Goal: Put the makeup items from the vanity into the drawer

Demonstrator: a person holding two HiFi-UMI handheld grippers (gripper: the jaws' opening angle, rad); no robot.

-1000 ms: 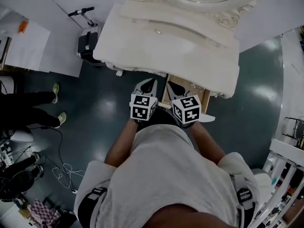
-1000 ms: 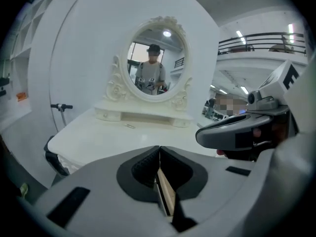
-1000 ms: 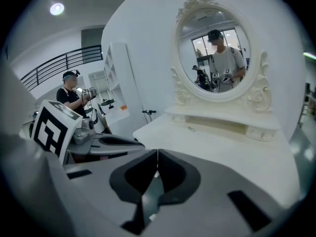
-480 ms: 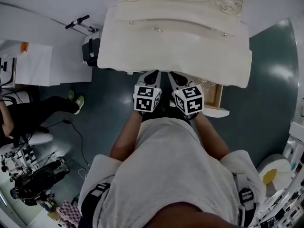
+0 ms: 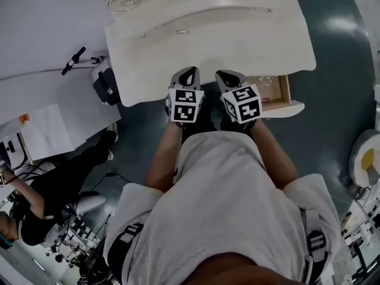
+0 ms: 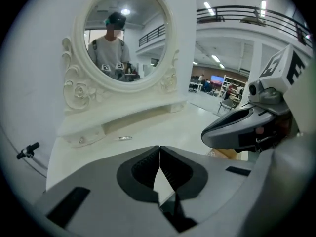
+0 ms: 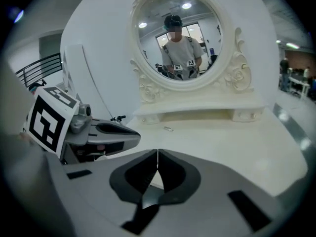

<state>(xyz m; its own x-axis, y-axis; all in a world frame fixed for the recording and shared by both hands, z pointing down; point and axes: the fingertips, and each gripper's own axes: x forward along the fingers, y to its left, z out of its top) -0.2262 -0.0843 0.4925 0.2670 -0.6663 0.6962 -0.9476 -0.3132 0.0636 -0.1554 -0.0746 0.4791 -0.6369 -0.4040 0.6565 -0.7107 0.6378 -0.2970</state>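
Note:
The white vanity (image 5: 237, 37) fills the top of the head view, its oval mirror (image 6: 123, 38) facing me in both gripper views. One small silvery item (image 5: 183, 32) lies on the top near the raised back shelf; it also shows as a thin silvery item (image 6: 124, 138) (image 7: 168, 129) in the gripper views. The wooden drawer (image 5: 279, 94) stands pulled out at the vanity's front right. My left gripper (image 5: 186, 71) and right gripper (image 5: 226, 75) sit side by side at the front edge, both shut and empty, left gripper (image 6: 159, 149), right gripper (image 7: 157, 154).
A black device (image 5: 104, 82) and a handlebar (image 5: 74, 57) stand by the vanity's left end. A seated person (image 5: 53, 189) is at the lower left among cables. A round white container (image 5: 367, 156) is at the right edge. The floor is dark grey.
Both grippers have moved from beneath the vanity's front edge onto it, rolling as they went. The head view has swung, so the drawer now lies to the right of the right gripper.

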